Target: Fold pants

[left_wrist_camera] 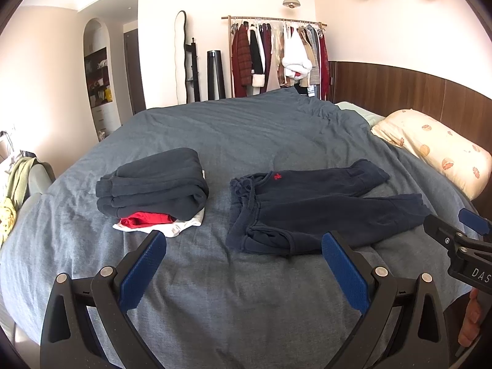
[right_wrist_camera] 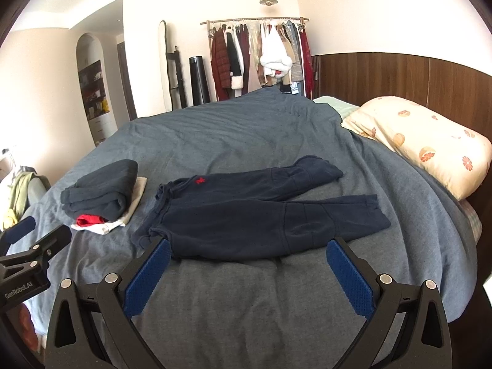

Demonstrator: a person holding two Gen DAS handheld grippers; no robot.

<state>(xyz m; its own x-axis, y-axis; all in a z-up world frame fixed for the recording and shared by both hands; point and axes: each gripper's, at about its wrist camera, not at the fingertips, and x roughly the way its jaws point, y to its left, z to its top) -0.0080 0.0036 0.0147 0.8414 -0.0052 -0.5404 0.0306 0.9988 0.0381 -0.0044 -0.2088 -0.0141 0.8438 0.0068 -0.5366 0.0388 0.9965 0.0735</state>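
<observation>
Both tongs are being held wide open and empty above the near edge of the bed: the left gripper (left_wrist_camera: pixel 244 244) short of the waistband end, the right gripper (right_wrist_camera: pixel 248 252) just short of the nearer leg. The navy pants (right_wrist_camera: pixel 246 215) are lying flat across the grey-blue duvet (right_wrist_camera: pixel 233 301), waistband to the left, cuffs to the right, the two legs slightly spread. A stack of folded clothes (left_wrist_camera: pixel 153 190) is sitting to the left of them, near but apart.

Nothing is being gripped yet, so the first fold appears not to be begun. For a clean fold, the nearer leg is probably best taken at two places at once, near the bunched waistband by the left tongs and near the cuff by the right, and carried over onto the farther leg with the edges being kept aligned. The duvet should be kept out of the pinch, since it is lying directly beneath.

The drawstring is hard to make out in the crumpled waistband. The underside of the pants is hidden. What lies at the bottom of the stack is only partly showing, as red and white edges.
</observation>
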